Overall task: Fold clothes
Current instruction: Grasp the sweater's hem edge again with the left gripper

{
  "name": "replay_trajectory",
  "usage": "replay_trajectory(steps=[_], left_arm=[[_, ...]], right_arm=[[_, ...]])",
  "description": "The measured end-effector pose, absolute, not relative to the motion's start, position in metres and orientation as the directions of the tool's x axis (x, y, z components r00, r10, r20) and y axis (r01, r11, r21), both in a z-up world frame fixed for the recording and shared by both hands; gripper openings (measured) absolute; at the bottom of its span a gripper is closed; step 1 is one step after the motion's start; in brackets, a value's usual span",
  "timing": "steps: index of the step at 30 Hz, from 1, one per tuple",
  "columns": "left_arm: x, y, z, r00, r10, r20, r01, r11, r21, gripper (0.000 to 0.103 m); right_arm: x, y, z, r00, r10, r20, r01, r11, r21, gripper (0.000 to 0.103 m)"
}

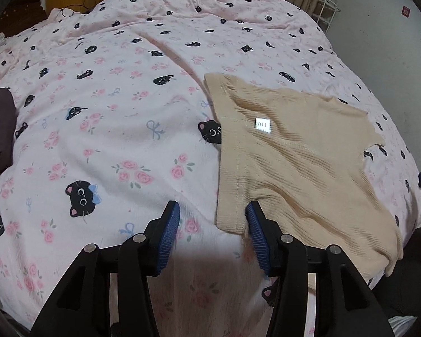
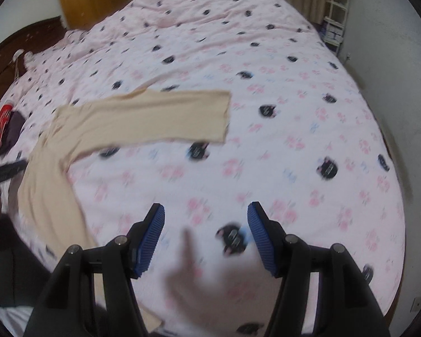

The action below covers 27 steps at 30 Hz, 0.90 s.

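While the left wrist view looks down on the bed (image 1: 112,98), the beige top (image 1: 294,163) lies spread on the quilt to the right of the left gripper (image 1: 212,210), collar label up, its near left corner just beside the right finger, maybe touching; jaws wide, nothing between them. Top's body runs from that corner away and rightward, a sleeve edge off to the far right; near hem hangs toward the bed edge. Dark clothes (image 1: 0,129) sit at the far left edge, well apart. Right wrist view, blurred: the right gripper (image 2: 206,210) is wide apart and empty over bare quilt (image 2: 294,112); the top (image 2: 143,118) lies up and left of it, one long sleeve stretching crosswise toward the middle, body trailing down the left side. Sleeve end is nearer the right gripper, near corner nearer the left. Judgement: top is flat but not folded into a packet; whether a fold is already in, can't tell from these.
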<state>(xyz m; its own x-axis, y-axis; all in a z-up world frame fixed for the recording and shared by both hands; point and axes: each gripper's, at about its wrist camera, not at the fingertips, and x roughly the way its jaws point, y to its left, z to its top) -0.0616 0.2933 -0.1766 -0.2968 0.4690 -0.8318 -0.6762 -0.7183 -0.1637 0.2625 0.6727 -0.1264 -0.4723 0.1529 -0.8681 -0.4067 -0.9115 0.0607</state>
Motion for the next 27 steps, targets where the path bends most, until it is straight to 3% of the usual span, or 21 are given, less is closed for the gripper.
replay_trajectory(steps=[7, 8, 9, 10, 27], left_arm=[[-0.057, 0.296, -0.172, -0.222, 0.546, -0.808, -0.750, -0.625, -0.216, 0.043], [-0.057, 0.299, -0.173, -0.213, 0.543, -0.813, -0.753, -0.621, -0.217, 0.037], [-0.057, 0.301, -0.175, -0.204, 0.539, -0.818, -0.756, -0.617, -0.219, 0.024], [-0.058, 0.303, -0.176, -0.187, 0.537, -0.822, -0.754, -0.615, -0.231, 0.020], [-0.043, 0.281, -0.162, -0.344, 0.507, -0.791, -0.709, -0.692, -0.136, 0.016]], right_arm=[[0.297, 0.644, -0.147, -0.419, 0.129, -0.899, -0.379, -0.924, 0.045, 0.063], [0.301, 0.645, -0.149, -0.418, 0.113, -0.901, -0.386, -0.920, 0.063, 0.063], [0.305, 0.646, -0.151, -0.417, 0.099, -0.904, -0.393, -0.916, 0.081, 0.063], [0.307, 0.645, -0.153, -0.415, 0.084, -0.906, -0.391, -0.916, 0.094, 0.063], [0.330, 0.611, -0.180, -0.336, -0.139, -0.932, -0.286, -0.927, 0.241, 0.063]])
